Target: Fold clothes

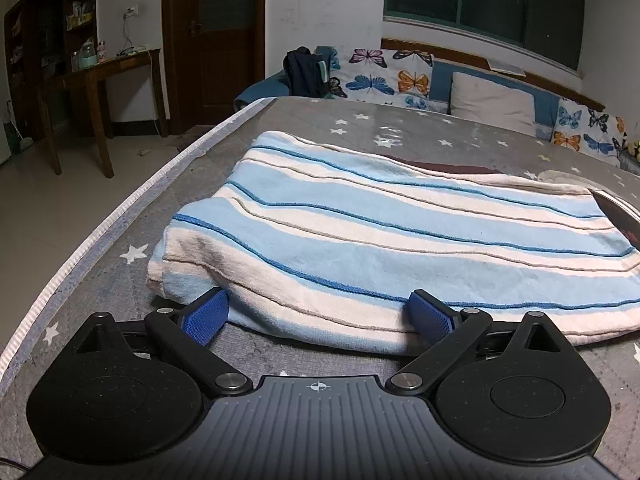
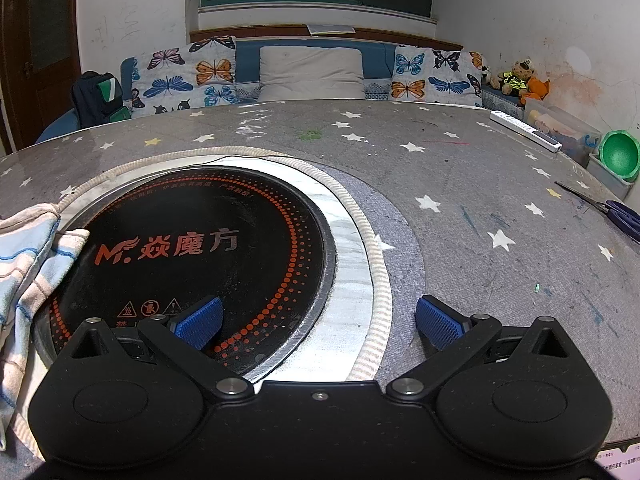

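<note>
A folded blue-and-cream striped cloth (image 1: 360, 236) lies on the grey star-patterned table (image 1: 120, 276). My left gripper (image 1: 320, 316) is open, its blue pads (image 1: 206, 316) resting at the cloth's near edge, one on each side of the fold. The cloth's end also shows at the left edge of the right wrist view (image 2: 28, 264), overlapping a black round induction cooktop (image 2: 192, 264) set in the table. My right gripper (image 2: 320, 322) is open and empty, low over the cooktop's right rim, apart from the cloth.
Blue-handled scissors (image 2: 620, 216) lie at the table's right edge, near a green bowl (image 2: 620, 156) in a plastic box and a white remote (image 2: 524, 130). A sofa with butterfly cushions (image 2: 188, 76) runs behind the table. A wooden desk (image 1: 100, 76) stands far left.
</note>
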`<move>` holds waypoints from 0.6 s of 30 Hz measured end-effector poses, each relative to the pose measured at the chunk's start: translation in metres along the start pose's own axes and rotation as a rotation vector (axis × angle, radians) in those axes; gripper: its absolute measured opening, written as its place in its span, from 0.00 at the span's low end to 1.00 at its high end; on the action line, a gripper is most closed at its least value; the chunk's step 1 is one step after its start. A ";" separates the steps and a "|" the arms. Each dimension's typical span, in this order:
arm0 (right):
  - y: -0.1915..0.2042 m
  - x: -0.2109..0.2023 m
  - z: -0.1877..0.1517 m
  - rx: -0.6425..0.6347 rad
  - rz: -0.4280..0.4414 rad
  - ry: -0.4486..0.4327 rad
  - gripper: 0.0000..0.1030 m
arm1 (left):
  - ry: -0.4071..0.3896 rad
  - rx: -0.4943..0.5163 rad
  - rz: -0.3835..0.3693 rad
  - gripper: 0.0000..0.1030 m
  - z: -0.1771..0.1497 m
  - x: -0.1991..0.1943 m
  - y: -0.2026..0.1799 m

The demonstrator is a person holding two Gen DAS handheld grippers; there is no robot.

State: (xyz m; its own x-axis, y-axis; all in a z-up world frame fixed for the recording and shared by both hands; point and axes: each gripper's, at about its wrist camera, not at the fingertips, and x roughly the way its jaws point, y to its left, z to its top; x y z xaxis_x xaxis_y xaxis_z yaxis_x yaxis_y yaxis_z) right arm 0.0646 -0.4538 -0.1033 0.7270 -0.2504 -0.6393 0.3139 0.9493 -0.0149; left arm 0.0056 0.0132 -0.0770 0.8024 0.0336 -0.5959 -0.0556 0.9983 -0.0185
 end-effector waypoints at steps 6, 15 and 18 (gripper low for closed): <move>0.000 0.000 0.000 0.000 0.000 0.000 1.00 | 0.002 0.003 0.000 0.96 0.001 0.002 -0.001; 0.000 0.000 0.000 0.001 -0.001 0.000 1.00 | 0.004 0.003 -0.002 0.97 0.001 0.003 -0.003; 0.000 0.000 0.000 0.001 -0.001 0.000 1.00 | 0.004 0.003 -0.002 0.97 0.001 0.003 -0.003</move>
State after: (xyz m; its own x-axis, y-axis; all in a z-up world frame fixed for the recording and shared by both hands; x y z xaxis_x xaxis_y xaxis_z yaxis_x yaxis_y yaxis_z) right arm 0.0645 -0.4535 -0.1034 0.7268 -0.2512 -0.6393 0.3149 0.9490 -0.0149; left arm 0.0085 0.0101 -0.0780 0.8003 0.0316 -0.5988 -0.0525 0.9985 -0.0174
